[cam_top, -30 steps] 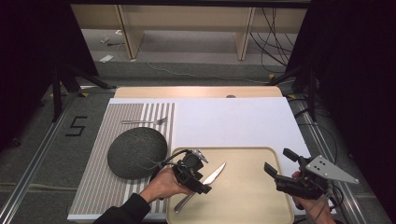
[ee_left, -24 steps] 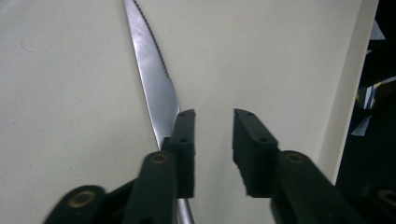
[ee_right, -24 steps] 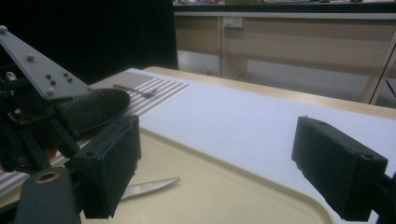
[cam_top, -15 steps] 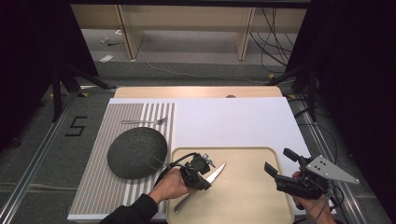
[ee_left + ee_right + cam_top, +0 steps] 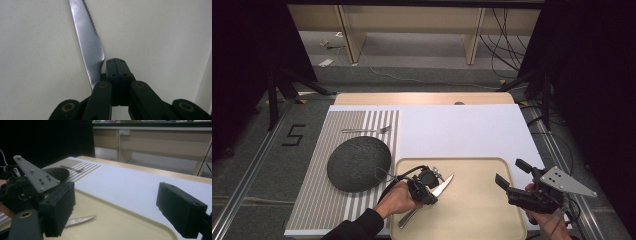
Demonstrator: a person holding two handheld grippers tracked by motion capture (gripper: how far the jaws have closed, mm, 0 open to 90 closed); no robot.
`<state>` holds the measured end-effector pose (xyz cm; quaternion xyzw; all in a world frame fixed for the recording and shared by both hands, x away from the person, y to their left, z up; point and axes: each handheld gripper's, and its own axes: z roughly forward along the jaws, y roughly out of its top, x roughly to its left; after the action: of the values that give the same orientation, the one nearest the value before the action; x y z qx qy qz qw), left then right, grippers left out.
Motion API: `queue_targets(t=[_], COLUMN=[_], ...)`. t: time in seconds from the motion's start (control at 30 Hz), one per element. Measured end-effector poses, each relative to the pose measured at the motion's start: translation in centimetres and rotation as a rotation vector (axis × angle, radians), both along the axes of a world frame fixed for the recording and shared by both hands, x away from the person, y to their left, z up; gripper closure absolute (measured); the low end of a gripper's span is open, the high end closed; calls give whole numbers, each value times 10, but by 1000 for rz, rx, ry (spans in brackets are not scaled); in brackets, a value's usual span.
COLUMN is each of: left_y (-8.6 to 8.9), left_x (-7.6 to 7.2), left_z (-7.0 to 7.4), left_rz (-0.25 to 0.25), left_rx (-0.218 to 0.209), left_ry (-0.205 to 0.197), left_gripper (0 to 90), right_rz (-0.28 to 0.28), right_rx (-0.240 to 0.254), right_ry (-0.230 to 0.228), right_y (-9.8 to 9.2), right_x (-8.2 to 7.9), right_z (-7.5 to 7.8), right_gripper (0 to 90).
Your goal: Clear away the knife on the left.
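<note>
1. Left gripper (image 5: pixel 435 181) over the left part of the beige tray (image 5: pixel 482 220), near its left edge, held in the left hand (image 5: pixel 398 199); tongs pressed together, pads meeting with no gap in the left gripper view (image 5: pixel 117 72).
2. Knife (image 5: pixel 439 189) lying on the tray, serrated blade pointing toward the tray's far right, handle end toward the near-left corner. Blade running just beside the closed tongs in the left gripper view (image 5: pixel 88 42), touching their side, not between the pads.
3. Right gripper (image 5: pixel 514 180) over the tray's right edge, held in the right hand (image 5: pixel 537 212); tongs wide apart, nothing between them, the two black pads (image 5: pixel 58 207) far from each other in the right gripper view. Grey three-cornered plate (image 5: pixel 566 181) on top.
4. Dark round bowl (image 5: pixel 358 163), turned upside down, on the striped mat (image 5: pixel 317 210) at the bench's left side, just beside the tray's left edge.
5. Fork (image 5: pixel 367 130) on the striped mat toward the far edge, well apart from the bowl.
6. White sheet (image 5: pixel 462 130) covering the bench beyond the tray.
</note>
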<state>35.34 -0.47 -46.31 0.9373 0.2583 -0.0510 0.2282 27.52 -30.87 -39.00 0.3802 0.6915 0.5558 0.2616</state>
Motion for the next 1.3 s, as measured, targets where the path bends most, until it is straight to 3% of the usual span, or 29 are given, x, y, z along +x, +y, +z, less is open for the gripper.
queue_targets(t=[0.2, 0.47, 1.3], left_y=[2, 10, 55], left_x=[1, 5, 3], left_z=[0, 2, 2], left_rz=[17, 76, 184], left_rx=[6, 42, 57], left_ry=[-16, -40, -17], left_gripper=[897, 897, 898], right_rz=[-2, -3, -3], right_rx=[-3, -3, -1], right_ry=[1, 2, -4], right_y=[0, 0, -1], right_x=[0, -1, -1], right_z=[0, 1, 1], right_gripper=[166, 166, 166])
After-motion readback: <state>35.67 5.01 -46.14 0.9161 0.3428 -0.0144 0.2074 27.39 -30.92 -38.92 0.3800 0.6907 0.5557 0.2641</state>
